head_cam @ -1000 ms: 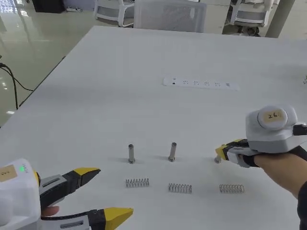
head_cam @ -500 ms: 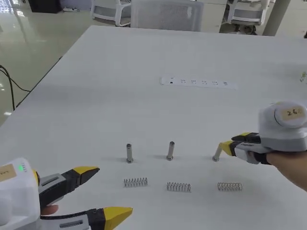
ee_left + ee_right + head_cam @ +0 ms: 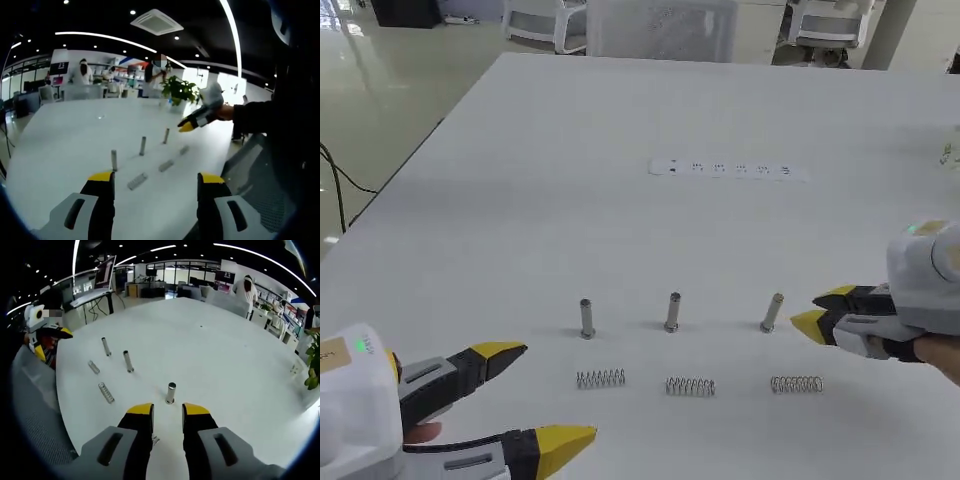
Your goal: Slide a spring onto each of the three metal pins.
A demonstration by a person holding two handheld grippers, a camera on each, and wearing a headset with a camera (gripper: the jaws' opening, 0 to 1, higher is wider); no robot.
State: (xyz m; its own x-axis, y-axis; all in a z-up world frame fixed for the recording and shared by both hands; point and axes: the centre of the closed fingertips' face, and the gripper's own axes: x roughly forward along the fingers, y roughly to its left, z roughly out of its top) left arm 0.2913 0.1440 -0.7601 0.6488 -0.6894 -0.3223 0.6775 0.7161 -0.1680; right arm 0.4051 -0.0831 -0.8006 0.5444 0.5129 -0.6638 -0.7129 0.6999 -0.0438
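Three metal pins stand in a row on the white table: left pin [image 3: 587, 318], middle pin [image 3: 673, 312], right pin [image 3: 773, 312]. One spring lies flat in front of each: left spring [image 3: 601, 378], middle spring [image 3: 690, 386], right spring [image 3: 796, 384]. My right gripper [image 3: 820, 308] hovers just right of the right pin, open, nothing between its yellow tips. In the right gripper view that pin [image 3: 171, 392] stands just ahead of my right gripper [image 3: 168, 410]. My left gripper [image 3: 540, 395] is wide open at the near left, short of the left spring [image 3: 137, 180].
A white power strip [image 3: 730, 170] lies further back on the table. Office chairs [image 3: 660, 28] stand beyond the far edge. The table's left edge [image 3: 410, 160] drops to a glossy floor with a cable.
My right gripper was around the right pin, which leaned half a second ago. It has let go and drawn back right; the pin now stands upright. The left gripper has stayed put.
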